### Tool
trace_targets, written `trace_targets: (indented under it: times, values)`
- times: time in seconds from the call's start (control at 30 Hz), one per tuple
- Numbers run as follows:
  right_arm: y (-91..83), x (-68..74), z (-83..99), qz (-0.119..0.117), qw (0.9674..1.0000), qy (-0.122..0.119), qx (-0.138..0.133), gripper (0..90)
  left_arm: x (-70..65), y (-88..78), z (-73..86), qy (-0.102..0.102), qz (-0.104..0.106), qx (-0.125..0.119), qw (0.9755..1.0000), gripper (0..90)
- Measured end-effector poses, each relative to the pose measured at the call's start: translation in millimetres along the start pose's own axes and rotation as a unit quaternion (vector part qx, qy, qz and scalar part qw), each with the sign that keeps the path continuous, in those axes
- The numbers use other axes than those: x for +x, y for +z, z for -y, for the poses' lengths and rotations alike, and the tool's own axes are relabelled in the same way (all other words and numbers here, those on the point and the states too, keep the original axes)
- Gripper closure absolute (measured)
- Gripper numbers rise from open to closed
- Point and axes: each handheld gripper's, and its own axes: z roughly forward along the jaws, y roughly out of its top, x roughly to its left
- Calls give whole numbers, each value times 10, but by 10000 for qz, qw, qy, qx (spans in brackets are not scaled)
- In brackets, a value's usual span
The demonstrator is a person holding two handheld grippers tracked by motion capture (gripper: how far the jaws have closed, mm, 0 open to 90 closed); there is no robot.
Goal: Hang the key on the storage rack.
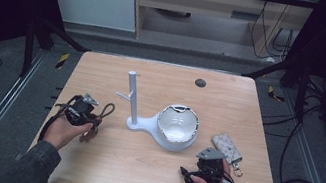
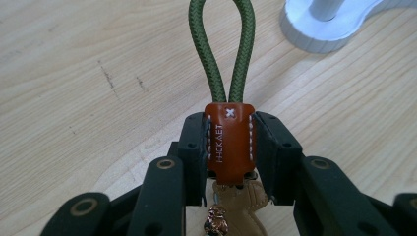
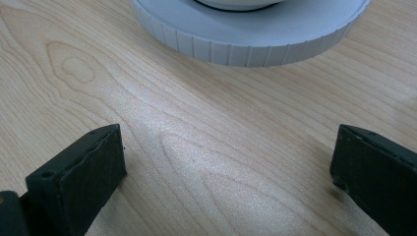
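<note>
A: Where's the keychain (image 2: 229,142) sitting?
B: Left gripper (image 2: 229,162) is clamping its smooth orange leather tab, near the table's left edge (image 1: 55,103).
A: Right gripper (image 3: 226,167)?
B: Gaping over bare woodgrain, beside the ribbed white stand (image 3: 246,44).

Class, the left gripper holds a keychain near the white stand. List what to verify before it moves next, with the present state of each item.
1. Grip: left gripper pads clamp the keychain's orange leather tab: ok.
2. Green cord loop open and untangled beyond the jaws: ok.
3. White stand upright, its side peg free: ok.
4. Right gripper open, holding nothing, clear of the left side: ok.
5. Patterned key pouch lies away from the stand: ok.
6. Whether the loop fits over the stand's peg: cannot tell.
</note>
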Motion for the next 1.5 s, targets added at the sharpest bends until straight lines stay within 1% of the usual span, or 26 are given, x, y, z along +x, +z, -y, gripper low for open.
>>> trace_targets:
  times: [0.1,0.17,0.2,0.23,0.27,0.3,0.33,0.43,0.47,0.53,0.67,0.77,0.9,1.0,1.17,1.2,1.27,1.5]
  values:
    - [0,0,0,0,10000,1,0,2,-41,-89,24,-19,-25,-228,9997,659]
    - [0,0,0,-1,10000,0,1,2,-70,-159,29,-15,-46,-410,9991,659]
    - [0,0,-1,-1,10000,0,1,2,-90,-206,30,-24,-50,-540,9985,659]
    - [0,-1,-1,-3,10000,2,1,2,-102,-235,31,-21,-55,-621,9981,659]
    - [0,-2,-1,-4,10000,-4,-1,2,-130,-282,33,-39,-54,-757,9971,659]
    - [2,-4,-2,-3,10000,-11,-4,2,-145,-312,33,-25,-53,-837,9965,659]
    - [2,-5,-2,-2,10000,-15,-4,2,-180,-359,36,-31,-47,-981,9952,659]
    - [4,-7,-3,0,10000,-21,-2,2,-270,-454,35,40,-76,-1237,9923,659]
    - [5,-6,-3,1,10000,-19,-5,2,-320,-502,35,58,-53,-1348,9908,660]
    - [5,-6,-3,1,10000,-18,-5,2,-365,-548,38,94,-31,-1466,9891,660]
    - [5,-6,-3,1,10000,-18,-7,2,-477,-662,52,123,20,-1752,9844,660]
    - [5,-6,-3,2,10000,-17,-7,2,-529,-715,55,143,43,-1892,9818,659]
    - [5,-7,-3,-1,10000,-20,-3,2,-599,-786,49,176,83,-2104,9774,660]
    - [5,-7,-3,1,10000,-20,-3,2,-650,-828,42,221,128,-2191,9754,659]
    - [5,-6,-3,0,10000,-18,-6,2,-700,-884,37,261,122,-2311,9725,659]
    - [5,-7,-3,0,10000,-23,-8,2,-702,-891,34,262,130,-2316,9724,659]
    - [5,-7,-3,2,10000,-22,-6,2,-716,-907,23,258,136,-2381,9708,659]
    - [5,-6,-3,2,10000,-20,-7,2,-765,-958,-11,314,152,-2488,9679,659]
